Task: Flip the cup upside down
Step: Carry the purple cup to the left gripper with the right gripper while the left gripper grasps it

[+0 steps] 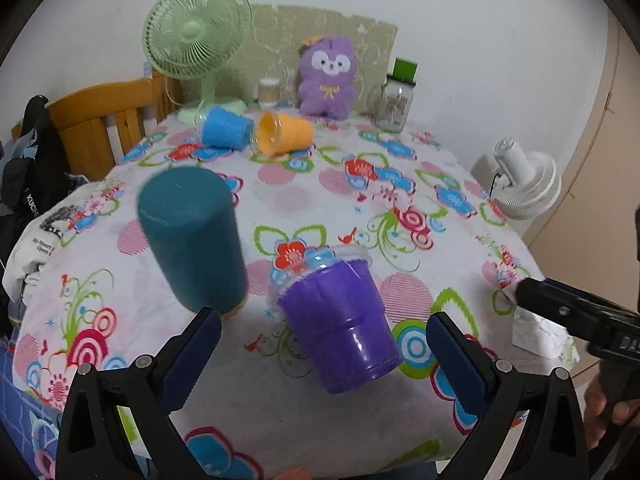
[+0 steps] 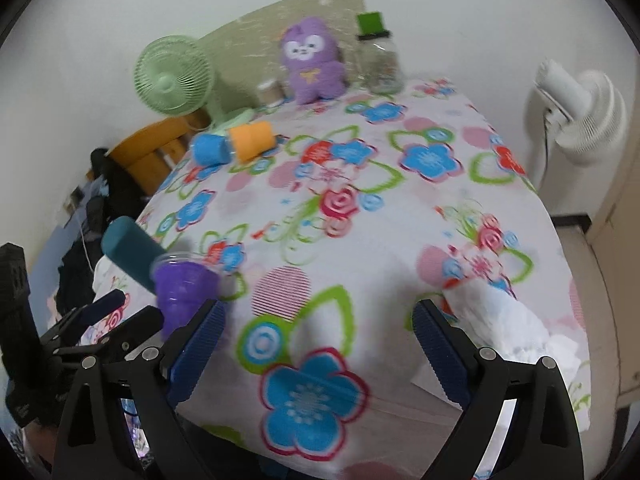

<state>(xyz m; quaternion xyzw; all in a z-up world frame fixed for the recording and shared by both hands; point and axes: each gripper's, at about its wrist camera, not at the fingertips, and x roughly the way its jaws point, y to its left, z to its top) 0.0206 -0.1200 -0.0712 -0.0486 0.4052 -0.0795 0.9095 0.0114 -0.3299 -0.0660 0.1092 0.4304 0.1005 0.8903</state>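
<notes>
A purple plastic cup (image 1: pixel 342 320) lies tilted on the floral tablecloth (image 1: pixel 360 200), its clear rim pointing away from me. My left gripper (image 1: pixel 324 356) is open, its fingers on either side of the cup's base without touching it. A teal cylinder cup (image 1: pixel 192 236) stands mouth down just left of it. My right gripper (image 2: pixel 316 344) is open and empty over the near part of the cloth; the purple cup (image 2: pixel 182 284) and teal cup (image 2: pixel 132 248) show at its left, with the left gripper (image 2: pixel 120 312) below them.
A blue cup (image 1: pixel 226 127) and an orange cup (image 1: pixel 282 133) lie on their sides at the back. Behind them stand a green fan (image 1: pixel 198 36), a purple plush toy (image 1: pixel 326 76) and a glass jar (image 1: pixel 396 100). A crumpled tissue (image 2: pixel 504 320) lies at the right edge.
</notes>
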